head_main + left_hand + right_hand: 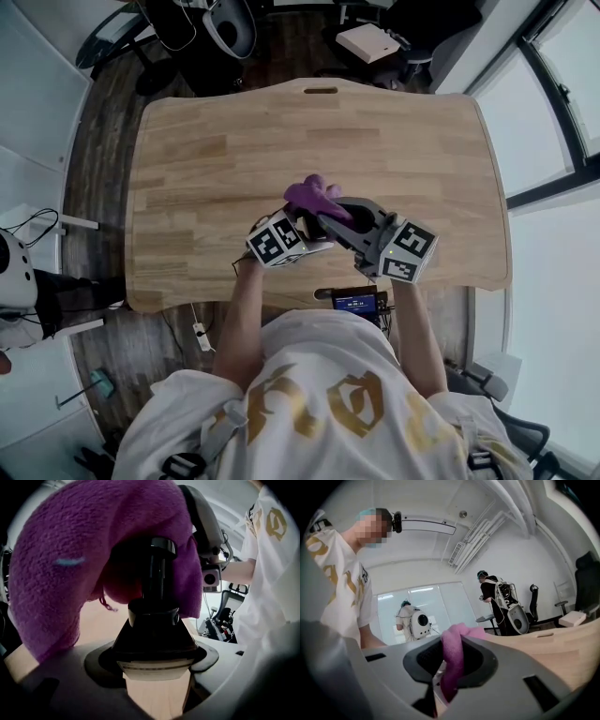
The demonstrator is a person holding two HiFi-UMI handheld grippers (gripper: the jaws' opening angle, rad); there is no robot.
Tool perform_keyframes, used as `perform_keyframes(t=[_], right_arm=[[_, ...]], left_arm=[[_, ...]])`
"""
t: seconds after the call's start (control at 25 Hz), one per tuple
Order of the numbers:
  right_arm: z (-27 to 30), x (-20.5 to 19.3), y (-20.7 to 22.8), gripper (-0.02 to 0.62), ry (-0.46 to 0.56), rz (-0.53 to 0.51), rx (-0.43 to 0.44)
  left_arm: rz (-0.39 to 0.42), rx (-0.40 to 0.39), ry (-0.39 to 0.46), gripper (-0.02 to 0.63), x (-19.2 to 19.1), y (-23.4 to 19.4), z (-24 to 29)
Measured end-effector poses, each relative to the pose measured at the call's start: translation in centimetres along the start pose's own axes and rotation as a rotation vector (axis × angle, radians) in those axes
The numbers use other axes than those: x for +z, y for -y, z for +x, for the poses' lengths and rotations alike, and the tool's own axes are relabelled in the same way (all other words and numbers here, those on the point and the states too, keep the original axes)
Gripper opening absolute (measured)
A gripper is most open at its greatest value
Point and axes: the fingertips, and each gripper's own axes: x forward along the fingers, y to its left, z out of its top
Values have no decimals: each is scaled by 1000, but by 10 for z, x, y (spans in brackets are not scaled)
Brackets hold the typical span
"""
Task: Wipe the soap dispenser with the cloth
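You are risking tipping the soap dispenser point(154, 634) in your left gripper point(154, 667), whose fingers point(56, 691) are clamping its body over the surface point(216, 159), if the cloth point(70, 564) draping its pump snags while your right gripper point(450, 667) is pinching it tight.

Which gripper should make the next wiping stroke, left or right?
Right. The right gripper is shut on the cloth, which drapes over the top of the soap dispenser. The left gripper is clamped on its body, so it probably should just steady it.
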Motion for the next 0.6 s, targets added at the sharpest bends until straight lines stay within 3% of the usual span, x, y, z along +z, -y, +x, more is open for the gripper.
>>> perform_keyframes(t=[0.6], right_arm=[[-21, -22, -5, 60, 76, 229, 103]], left_arm=[[-84, 33, 107, 337, 14, -14, -13]])
